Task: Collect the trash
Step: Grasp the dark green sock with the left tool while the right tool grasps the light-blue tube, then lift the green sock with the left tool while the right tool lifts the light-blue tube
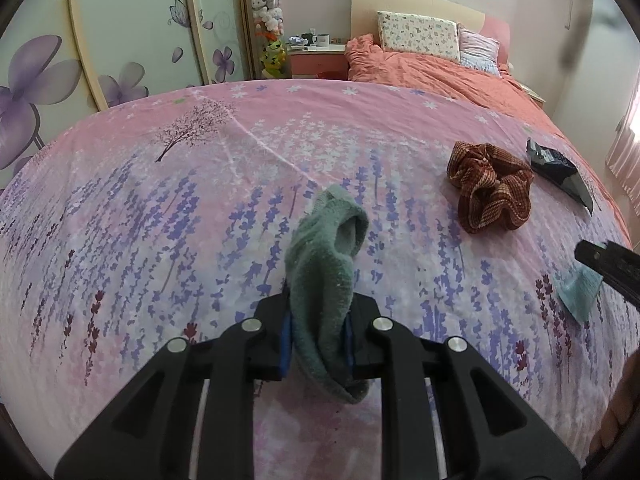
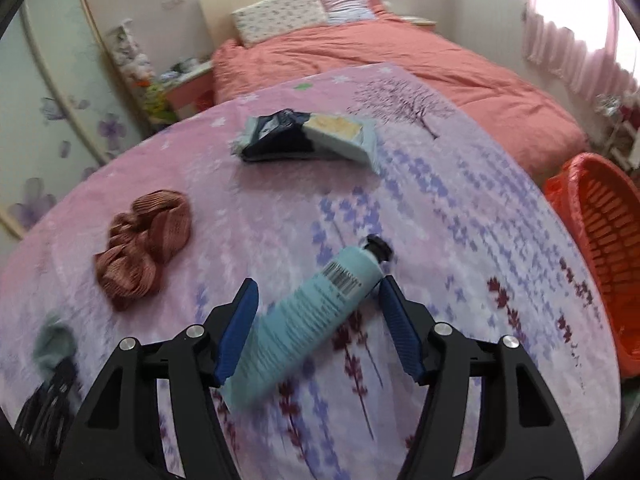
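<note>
- Your left gripper (image 1: 318,340) is clenched on a green sock (image 1: 326,280), which stands up between the blue pads.
- Your right gripper (image 2: 318,320) straddles a pale blue tube (image 2: 308,320); the jaws stand apart, the right pad just at the tube's shoulder, the left pad near its flat end, contact unclear through blur.
- The tube lies on the pink floral bedspread (image 2: 440,208), black cap toward 1 o'clock.
- From the right wrist view, a rust scrunchie (image 2: 144,240) sits at 10 o'clock.
- Dark and pale wrappers (image 2: 308,136) lie at 12 o'clock, well apart.
- An orange basket (image 2: 600,248) stands beside the bed at 3 o'clock.
</note>
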`<move>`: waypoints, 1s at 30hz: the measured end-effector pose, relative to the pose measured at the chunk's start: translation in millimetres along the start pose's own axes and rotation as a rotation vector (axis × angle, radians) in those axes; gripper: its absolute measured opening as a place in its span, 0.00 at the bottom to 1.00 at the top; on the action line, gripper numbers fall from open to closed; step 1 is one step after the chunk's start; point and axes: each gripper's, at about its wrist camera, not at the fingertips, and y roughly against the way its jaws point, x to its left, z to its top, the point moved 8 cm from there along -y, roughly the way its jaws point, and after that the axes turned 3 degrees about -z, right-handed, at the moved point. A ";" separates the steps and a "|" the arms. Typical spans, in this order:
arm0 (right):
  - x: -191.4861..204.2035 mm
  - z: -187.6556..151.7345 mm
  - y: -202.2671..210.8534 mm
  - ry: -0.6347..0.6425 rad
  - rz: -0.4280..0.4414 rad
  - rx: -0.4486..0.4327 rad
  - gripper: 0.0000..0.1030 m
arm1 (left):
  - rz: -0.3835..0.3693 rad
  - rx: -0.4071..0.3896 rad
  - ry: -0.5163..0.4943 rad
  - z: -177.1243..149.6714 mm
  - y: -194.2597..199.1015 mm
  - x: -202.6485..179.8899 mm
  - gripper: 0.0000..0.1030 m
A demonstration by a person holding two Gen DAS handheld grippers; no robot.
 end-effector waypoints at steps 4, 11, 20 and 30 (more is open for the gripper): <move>-1.2 -3.2 1.5 0.112 -0.001 -0.051 0.41 | -0.001 0.000 0.001 -0.1 0.1 0.1 0.20; -25.4 -37.2 29.0 0.287 0.139 -0.058 0.28 | -0.002 0.000 0.001 0.0 0.1 0.0 0.20; -38.7 -54.6 44.8 0.309 0.184 -0.051 0.28 | -0.002 -0.001 0.002 -1.4 0.7 -0.2 0.20; -51.1 -53.2 41.1 0.258 0.150 -0.051 0.34 | -0.015 -0.003 0.016 -3.2 1.5 3.3 0.21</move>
